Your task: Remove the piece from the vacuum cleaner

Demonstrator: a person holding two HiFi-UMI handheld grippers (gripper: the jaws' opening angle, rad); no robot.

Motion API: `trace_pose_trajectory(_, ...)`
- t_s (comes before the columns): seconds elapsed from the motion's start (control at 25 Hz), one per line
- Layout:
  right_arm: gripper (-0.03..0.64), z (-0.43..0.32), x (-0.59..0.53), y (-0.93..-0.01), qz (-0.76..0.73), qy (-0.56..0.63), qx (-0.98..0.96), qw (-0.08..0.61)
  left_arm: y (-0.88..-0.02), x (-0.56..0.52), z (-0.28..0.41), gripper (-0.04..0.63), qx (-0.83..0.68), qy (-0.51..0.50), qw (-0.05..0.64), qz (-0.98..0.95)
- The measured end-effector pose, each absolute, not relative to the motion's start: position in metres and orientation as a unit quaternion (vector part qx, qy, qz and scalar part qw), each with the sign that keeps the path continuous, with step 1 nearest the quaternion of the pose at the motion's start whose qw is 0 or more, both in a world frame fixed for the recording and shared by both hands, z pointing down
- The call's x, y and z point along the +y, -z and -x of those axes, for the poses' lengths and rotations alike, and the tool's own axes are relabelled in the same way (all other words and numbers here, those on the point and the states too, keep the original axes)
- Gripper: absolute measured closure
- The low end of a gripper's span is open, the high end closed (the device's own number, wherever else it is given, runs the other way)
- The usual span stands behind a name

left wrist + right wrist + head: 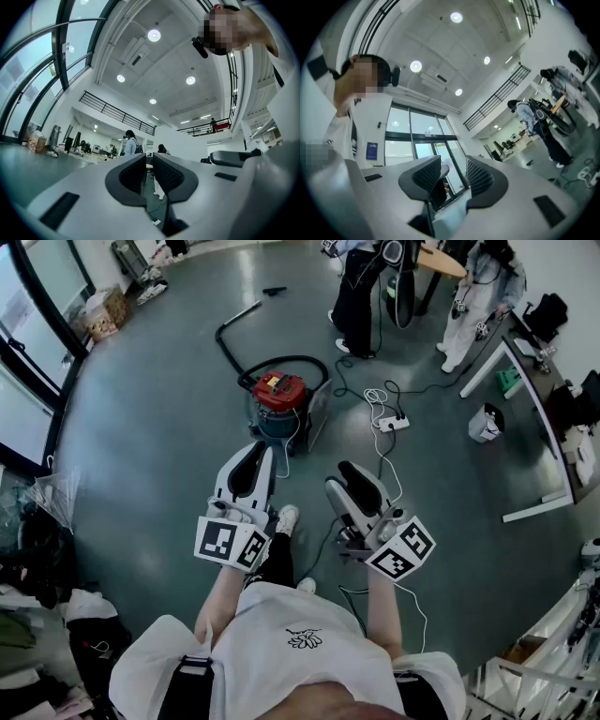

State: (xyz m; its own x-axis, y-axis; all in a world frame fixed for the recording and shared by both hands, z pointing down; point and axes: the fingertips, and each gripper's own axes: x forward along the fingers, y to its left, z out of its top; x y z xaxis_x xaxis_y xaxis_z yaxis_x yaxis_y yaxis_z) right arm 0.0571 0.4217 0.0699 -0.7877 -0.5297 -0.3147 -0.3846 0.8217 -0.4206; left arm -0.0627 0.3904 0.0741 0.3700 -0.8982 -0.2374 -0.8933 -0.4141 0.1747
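Observation:
In the head view, the vacuum cleaner (279,401), a dark drum with a red top, stands on the grey floor ahead of me. Its black hose (230,343) curves away to the far left, and a small black nozzle piece (275,291) lies beyond the hose's end. My left gripper (247,468) and right gripper (358,482) hover side by side short of the drum, touching nothing. In the left gripper view, the left gripper (149,158) shows a narrow empty gap. The right gripper (453,165) stands wider apart in its own view, also empty. Neither gripper view shows the vacuum.
A white power strip (394,423) with trailing cables lies right of the vacuum. A white bin (486,423) and a desk frame (539,427) stand at the right. Two people (361,292) (473,306) stand at the back. My shoe (287,517) is below the grippers.

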Motion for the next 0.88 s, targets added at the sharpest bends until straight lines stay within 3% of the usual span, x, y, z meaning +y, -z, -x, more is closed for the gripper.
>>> trace_pose_trajectory(0.56, 0.462, -0.016, 0.181, -0.069, 0.171, 0.219, 0.932, 0.233, -0.082, 0.136, 0.114, 0.548, -0.540, 0.150, 0.015, -0.828)
trace_pose_trajectory(0.88, 0.462, -0.034, 0.054, -0.080, 0.326, 0.241, 0.873, 0.273, -0.069, 0.036, 0.147, 0.548, -0.566, 0.157, 0.003, -0.809)
